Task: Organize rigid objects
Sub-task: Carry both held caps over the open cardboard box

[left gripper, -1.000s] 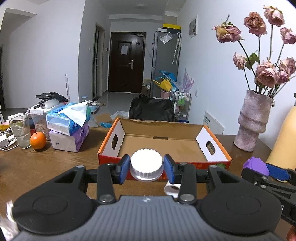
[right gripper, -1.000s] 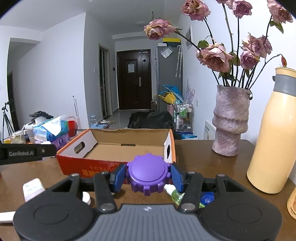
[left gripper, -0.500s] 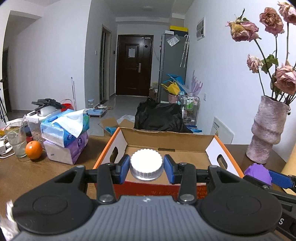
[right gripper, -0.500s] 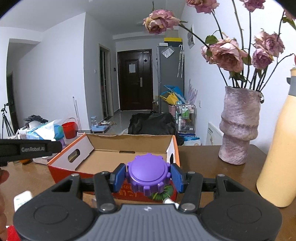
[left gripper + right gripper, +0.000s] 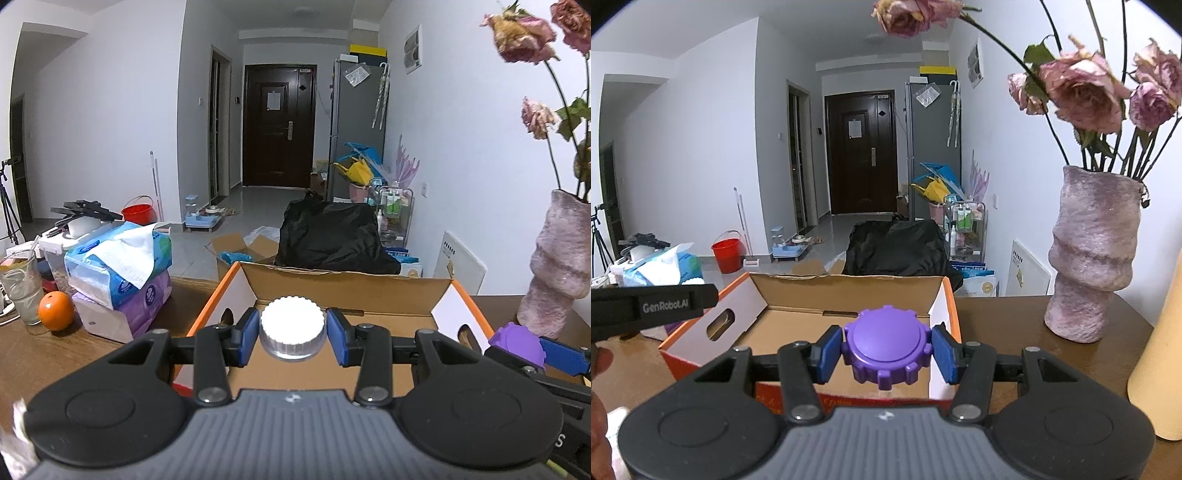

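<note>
left wrist view: the left gripper [image 5: 292,330] pinches a white ribbed plastic screw cap [image 5: 292,326] on a clear container between its blue pads, carried over the near edge of the open orange-and-white cardboard box [image 5: 476,306] on the brown wooden table [image 5: 22,354], likely so it can be lowered inside. in the right wrist view the right gripper [image 5: 887,350] is clamped on a purple notched plastic lid [image 5: 887,347], poised above the same box's right near corner for the same reason. both hold by the rim, which keeps the objects upright. the textured pink vase [image 5: 1093,254] stands well right of the box.
</note>
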Motion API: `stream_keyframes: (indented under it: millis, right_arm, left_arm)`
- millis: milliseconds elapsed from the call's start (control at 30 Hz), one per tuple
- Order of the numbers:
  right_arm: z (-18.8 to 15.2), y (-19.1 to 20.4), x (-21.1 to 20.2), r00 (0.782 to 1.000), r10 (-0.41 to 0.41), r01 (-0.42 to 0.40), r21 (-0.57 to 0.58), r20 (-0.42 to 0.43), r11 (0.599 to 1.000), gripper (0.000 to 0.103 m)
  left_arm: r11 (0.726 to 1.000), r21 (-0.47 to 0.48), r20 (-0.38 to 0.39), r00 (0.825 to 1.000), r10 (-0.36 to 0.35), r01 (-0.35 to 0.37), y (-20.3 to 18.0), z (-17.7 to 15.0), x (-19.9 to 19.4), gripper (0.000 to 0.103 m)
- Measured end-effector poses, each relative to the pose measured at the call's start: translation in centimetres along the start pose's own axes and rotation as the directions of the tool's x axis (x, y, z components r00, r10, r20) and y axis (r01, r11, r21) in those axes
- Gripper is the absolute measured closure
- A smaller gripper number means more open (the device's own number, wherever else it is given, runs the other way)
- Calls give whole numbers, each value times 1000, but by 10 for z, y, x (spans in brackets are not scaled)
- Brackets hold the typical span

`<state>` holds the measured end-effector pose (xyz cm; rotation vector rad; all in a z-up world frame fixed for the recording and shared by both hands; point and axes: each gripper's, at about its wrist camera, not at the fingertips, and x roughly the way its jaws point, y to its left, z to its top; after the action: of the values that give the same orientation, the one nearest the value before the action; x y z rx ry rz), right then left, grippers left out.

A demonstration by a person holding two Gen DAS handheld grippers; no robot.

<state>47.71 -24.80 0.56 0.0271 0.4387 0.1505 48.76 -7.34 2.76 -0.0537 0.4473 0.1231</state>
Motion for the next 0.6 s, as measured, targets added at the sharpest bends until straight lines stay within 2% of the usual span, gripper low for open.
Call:
stream_keyframes:
  millis: [600]
  right_arm:
    - [7, 4, 59, 998, -10, 10, -12, -64, 1000, 51]
  left_arm:
    - [998, 18, -98, 993, 62, -60, 3, -3, 60, 62]
